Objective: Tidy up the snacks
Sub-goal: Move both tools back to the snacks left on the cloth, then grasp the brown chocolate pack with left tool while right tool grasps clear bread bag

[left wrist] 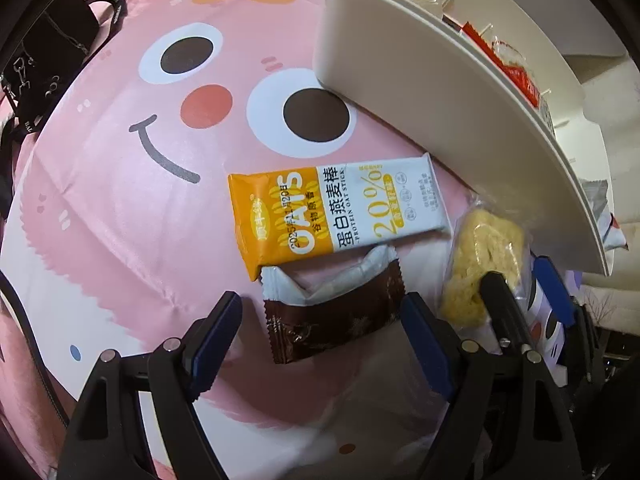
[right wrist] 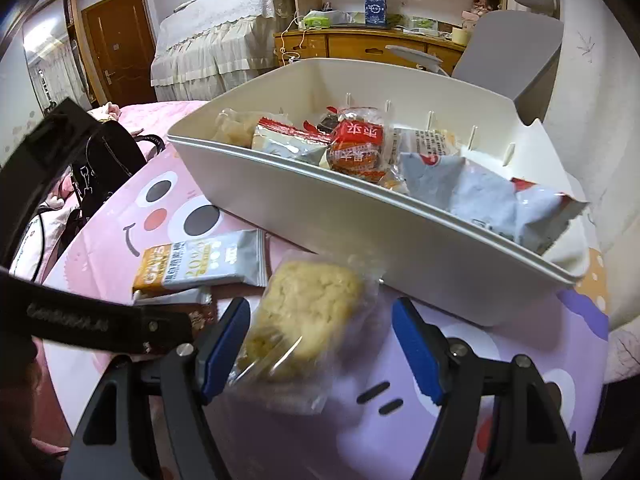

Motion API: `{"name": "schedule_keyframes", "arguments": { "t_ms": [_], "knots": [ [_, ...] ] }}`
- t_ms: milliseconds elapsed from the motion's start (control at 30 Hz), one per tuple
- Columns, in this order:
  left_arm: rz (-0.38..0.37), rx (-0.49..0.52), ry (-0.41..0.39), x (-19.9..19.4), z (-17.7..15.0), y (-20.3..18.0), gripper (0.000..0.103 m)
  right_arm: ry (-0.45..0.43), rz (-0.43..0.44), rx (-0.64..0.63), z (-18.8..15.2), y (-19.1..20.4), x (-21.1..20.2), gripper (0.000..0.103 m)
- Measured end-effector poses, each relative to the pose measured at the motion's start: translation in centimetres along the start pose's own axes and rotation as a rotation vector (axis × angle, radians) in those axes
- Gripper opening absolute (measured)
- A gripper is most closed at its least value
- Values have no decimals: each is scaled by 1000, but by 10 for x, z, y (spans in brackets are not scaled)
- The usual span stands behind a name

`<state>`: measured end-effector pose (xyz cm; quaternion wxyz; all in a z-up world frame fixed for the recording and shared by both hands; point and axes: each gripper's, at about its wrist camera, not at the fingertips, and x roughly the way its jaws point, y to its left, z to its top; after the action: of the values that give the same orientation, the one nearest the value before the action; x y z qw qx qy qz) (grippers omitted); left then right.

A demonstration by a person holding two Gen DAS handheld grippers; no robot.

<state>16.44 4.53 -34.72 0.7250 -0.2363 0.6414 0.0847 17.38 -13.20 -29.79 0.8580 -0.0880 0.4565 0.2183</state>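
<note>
A brown-wrapped snack lies on the pink cartoon cloth, and my left gripper is open with a finger on either side of it. Just beyond it lies an orange and white oat bar. A yellow puffed cake in a clear wrapper sits between the open fingers of my right gripper, close to the white bin. The cake also shows at the right of the left wrist view, under the right gripper's fingers. The white bin holds several wrapped snacks.
A black bag lies at the cloth's far left edge. The bin's long wall runs close along the right of the loose snacks. In the right wrist view the oat bar and the left gripper's body are at the left.
</note>
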Motion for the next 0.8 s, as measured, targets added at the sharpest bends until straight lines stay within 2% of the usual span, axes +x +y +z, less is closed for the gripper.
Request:
{"name": "schedule_keyframes", "arguments": {
  "t_ms": [100, 200, 333, 500, 567, 633, 733, 800],
  "knots": [
    [-2, 1, 10, 4, -2, -4, 79, -1, 12, -11, -1, 1, 7, 74],
    [12, 4, 10, 5, -6, -8, 74, 3, 31, -25, -4, 2, 12, 74],
    [19, 20, 9, 6, -9, -16, 73, -11, 37, -40, -7, 4, 13, 74],
    [54, 24, -4, 5, -2, -24, 61, -12, 45, -64, -8, 4, 15, 74],
    [60, 24, -9, 3, -2, -24, 57, -9, 51, -60, -8, 5, 15, 71],
    [67, 19, -15, 2, -3, -25, 53, -6, 65, -61, -9, 6, 16, 64],
    [53, 9, -28, -1, -5, -23, 43, -3, 72, -70, -11, 8, 14, 57],
    [39, 5, -32, -3, -6, -22, 40, 4, 73, -71, -11, 9, 13, 55]
  ]
}}
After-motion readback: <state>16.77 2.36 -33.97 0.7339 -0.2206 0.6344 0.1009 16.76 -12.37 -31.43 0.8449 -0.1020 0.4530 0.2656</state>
